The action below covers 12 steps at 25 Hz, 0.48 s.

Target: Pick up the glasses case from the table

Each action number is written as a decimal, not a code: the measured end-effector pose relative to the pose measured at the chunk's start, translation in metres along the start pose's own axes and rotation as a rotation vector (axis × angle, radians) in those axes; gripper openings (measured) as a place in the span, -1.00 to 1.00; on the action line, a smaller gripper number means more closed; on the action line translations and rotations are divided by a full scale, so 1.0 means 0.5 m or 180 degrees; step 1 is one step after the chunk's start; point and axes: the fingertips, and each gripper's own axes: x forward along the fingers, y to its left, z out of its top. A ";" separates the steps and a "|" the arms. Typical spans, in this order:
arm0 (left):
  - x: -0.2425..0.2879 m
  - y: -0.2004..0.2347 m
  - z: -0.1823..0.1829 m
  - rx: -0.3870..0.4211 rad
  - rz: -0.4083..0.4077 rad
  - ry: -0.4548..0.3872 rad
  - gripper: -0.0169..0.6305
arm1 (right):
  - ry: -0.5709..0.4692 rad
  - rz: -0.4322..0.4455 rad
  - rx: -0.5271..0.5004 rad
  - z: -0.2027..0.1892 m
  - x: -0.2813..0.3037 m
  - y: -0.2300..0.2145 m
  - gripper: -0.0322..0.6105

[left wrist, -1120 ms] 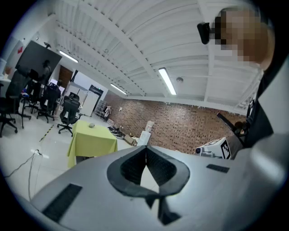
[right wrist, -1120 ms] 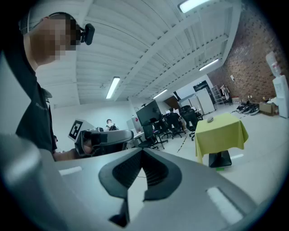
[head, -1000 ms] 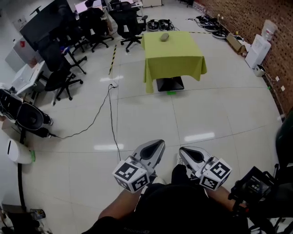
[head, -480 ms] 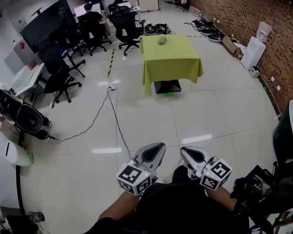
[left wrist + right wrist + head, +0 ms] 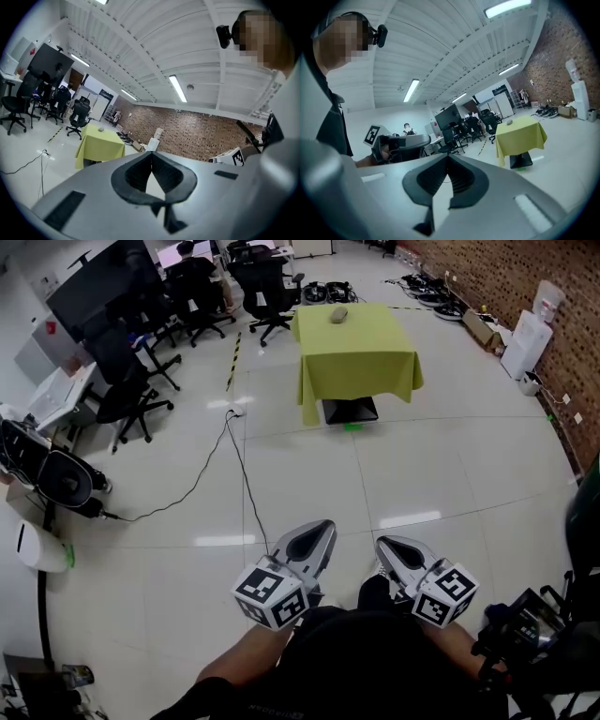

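Glasses case (image 5: pixel 338 315) sits far beyond left claw (image 5: pixel 323 527) and right claw (image 5: pixel 383 544) (both closed, empty).

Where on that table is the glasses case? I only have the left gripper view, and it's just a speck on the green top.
Observer: The head view looks down on it. The glasses case lies on the far half of the table, about midway across, with nothing else on top.
Operator: And the right gripper? I see only its marker cube.
Observer: In its own view the right gripper has its fingers together, with nothing between them.
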 end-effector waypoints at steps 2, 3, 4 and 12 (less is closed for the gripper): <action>0.008 -0.017 -0.009 0.0155 -0.0087 0.0073 -0.92 | -0.0033 -0.0011 -0.0027 0.002 0.000 -0.002 -0.89; 0.011 -0.023 -0.013 0.0232 -0.0125 0.0104 -0.92 | -0.0049 -0.0017 -0.0052 0.002 0.000 -0.001 -0.89; 0.015 -0.028 -0.017 0.0295 -0.0156 0.0126 -0.92 | -0.0067 -0.0027 -0.0079 0.002 0.000 -0.002 -0.89; 0.054 -0.047 -0.011 0.0519 -0.0253 0.0127 -0.92 | -0.0084 -0.0146 -0.0256 0.011 -0.007 -0.025 -0.89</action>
